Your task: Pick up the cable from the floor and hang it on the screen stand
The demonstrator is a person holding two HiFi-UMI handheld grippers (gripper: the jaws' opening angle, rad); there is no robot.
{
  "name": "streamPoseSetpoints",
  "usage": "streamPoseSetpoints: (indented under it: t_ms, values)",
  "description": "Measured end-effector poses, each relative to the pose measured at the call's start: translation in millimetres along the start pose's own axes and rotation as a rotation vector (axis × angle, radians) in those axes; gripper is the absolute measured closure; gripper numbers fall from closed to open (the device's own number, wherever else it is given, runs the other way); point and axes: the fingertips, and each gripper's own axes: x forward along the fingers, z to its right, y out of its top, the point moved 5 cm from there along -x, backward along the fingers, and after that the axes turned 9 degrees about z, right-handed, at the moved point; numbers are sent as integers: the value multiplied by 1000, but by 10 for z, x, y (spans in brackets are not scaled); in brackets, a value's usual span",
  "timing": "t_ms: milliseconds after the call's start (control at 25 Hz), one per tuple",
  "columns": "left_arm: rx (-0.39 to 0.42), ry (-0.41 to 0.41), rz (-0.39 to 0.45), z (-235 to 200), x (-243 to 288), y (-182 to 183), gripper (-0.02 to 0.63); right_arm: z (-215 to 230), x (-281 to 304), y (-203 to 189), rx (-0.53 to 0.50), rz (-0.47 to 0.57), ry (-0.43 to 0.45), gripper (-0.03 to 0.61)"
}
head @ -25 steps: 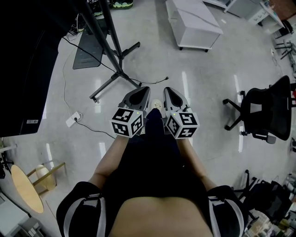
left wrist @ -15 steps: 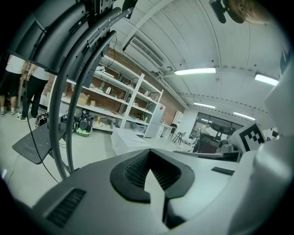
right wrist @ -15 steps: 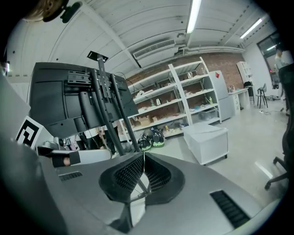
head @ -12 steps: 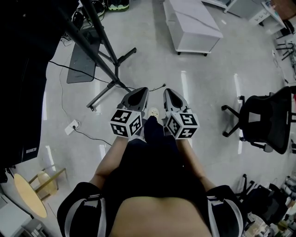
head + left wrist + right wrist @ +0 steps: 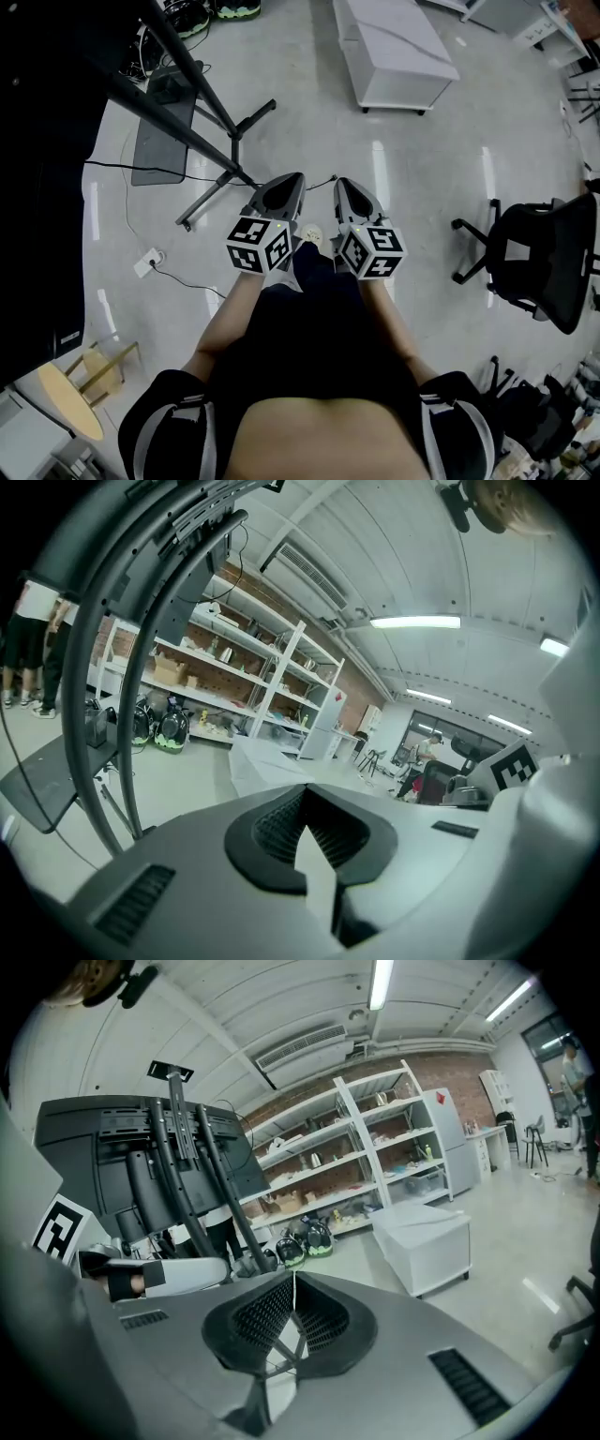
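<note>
A thin black cable [image 5: 141, 169] lies on the pale floor, running from the left past the stand's foot to a loose end [image 5: 325, 178] just ahead of my grippers. The black screen stand [image 5: 208, 103] slants up at the upper left, its feet [image 5: 217, 190] spread on the floor; in the right gripper view the stand [image 5: 178, 1166] carries the screen's back. My left gripper [image 5: 291, 180] and right gripper [image 5: 343, 184] are held side by side at waist height, well above the cable. Both are shut and empty, as the left gripper [image 5: 306, 791] and right gripper [image 5: 293, 1281] show close up.
A white low cabinet [image 5: 396, 52] stands ahead on the right. A black office chair [image 5: 539, 253] is at the right. A white power plug [image 5: 147, 263] with its own lead lies at the left, near a dark floor plate [image 5: 159, 136]. A wooden stool [image 5: 70, 398] sits at the lower left.
The floor has slid past in the head view: the stand's foot and the cable's end now lie closer in front of the grippers. Both grippers keep their side-by-side pose, shut.
</note>
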Motion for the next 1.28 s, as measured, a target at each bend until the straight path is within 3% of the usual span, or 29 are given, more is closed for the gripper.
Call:
streamPoseSetpoints:
  t_ms: [800,1280]
  values:
    - [-8,-9,-36,-347,1365,83,611,956,973,341,28,-18,14,555]
    - [84,-102,-38,-640,1989,134,611,1289,1518,368,1,-32,40,555]
